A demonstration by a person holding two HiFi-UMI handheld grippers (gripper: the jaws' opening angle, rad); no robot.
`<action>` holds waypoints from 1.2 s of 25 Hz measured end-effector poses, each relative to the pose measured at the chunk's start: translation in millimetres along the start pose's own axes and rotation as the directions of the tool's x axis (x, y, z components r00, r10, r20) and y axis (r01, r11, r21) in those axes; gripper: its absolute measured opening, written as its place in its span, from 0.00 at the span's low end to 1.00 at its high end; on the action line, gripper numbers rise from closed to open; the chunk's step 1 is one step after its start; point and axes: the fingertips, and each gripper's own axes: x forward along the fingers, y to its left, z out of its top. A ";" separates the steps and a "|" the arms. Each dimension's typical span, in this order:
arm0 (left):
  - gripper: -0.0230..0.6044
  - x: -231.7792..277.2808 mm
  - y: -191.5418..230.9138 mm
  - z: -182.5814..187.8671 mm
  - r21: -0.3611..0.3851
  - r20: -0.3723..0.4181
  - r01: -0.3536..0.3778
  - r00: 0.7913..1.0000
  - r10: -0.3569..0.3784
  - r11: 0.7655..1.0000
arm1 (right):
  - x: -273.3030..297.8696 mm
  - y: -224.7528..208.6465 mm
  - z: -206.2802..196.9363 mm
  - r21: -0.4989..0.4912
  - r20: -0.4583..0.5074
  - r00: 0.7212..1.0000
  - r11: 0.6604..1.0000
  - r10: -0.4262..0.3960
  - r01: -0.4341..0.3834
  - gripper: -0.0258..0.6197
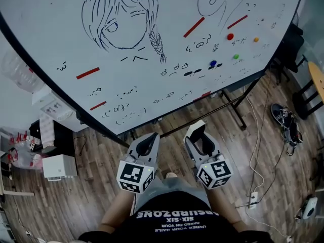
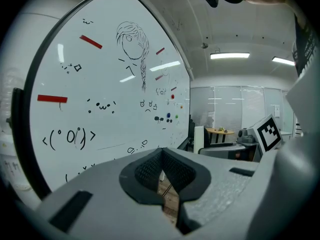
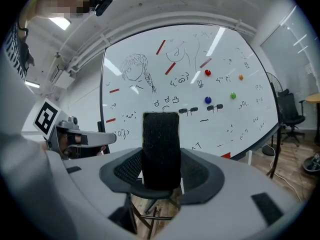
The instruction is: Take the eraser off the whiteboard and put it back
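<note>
A black felt eraser (image 3: 161,149) stands upright between the jaws of my right gripper (image 3: 161,166), which is shut on it. The eraser is held off the whiteboard (image 3: 150,64), a short way in front of its lower edge. In the head view the right gripper (image 1: 201,134) and the left gripper (image 1: 148,142) sit side by side below the whiteboard (image 1: 50,34), both pointing at it. My left gripper (image 2: 162,178) has its jaws together with nothing in them. The board carries a drawn girl's head (image 1: 121,16), small doodles, red strip magnets (image 1: 194,27) and round coloured magnets (image 1: 230,36).
The board's black stand legs (image 1: 230,103) reach onto the wooden floor under its lower edge. White cables and a power strip (image 1: 251,199) lie at the right, with shoes (image 1: 284,120) beyond. A white box (image 1: 59,166) and cluttered shelving are at the left.
</note>
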 end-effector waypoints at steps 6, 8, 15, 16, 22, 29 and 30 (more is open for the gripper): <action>0.05 1.9 -1.4 1.3 0.008 -0.002 0.007 1.000 -0.007 1.000 | 0.2 -1.6 1.5 0.005 0.006 1.000 1.000 -0.006 0.006 0.38; 0.05 1.9 -0.6 1.7 0.007 0.000 0.005 1.000 -0.005 1.000 | 1.5 -1.7 1.3 0.007 0.006 1.000 1.000 -0.005 0.005 0.38; 0.05 1.3 4.2 1.9 0.002 0.002 -0.013 1.000 0.013 1.000 | 10.8 -1.9 0.5 0.009 0.000 1.000 1.000 0.012 -0.012 0.38; 0.05 1.0 4.9 1.7 0.000 0.002 -0.017 1.000 0.017 1.000 | 12.4 -2.2 0.6 0.009 0.000 1.000 1.000 0.016 -0.016 0.38; 0.05 0.4 10.6 0.4 -0.006 0.002 -0.041 0.999 0.041 0.999 | 23.8 -9.4 2.5 -0.009 -0.003 1.000 1.000 0.018 -0.018 0.39; 0.05 6.9 13.7 2.7 -0.005 0.004 -0.048 0.999 0.048 0.999 | 41.2 -25.9 14.7 -0.114 0.002 1.000 0.993 -0.005 0.005 0.39; 0.05 8.4 13.3 3.8 -0.003 0.006 -0.047 0.999 0.047 0.999 | 44.1 -29.4 17.4 -0.126 0.006 1.000 0.992 -0.009 0.010 0.39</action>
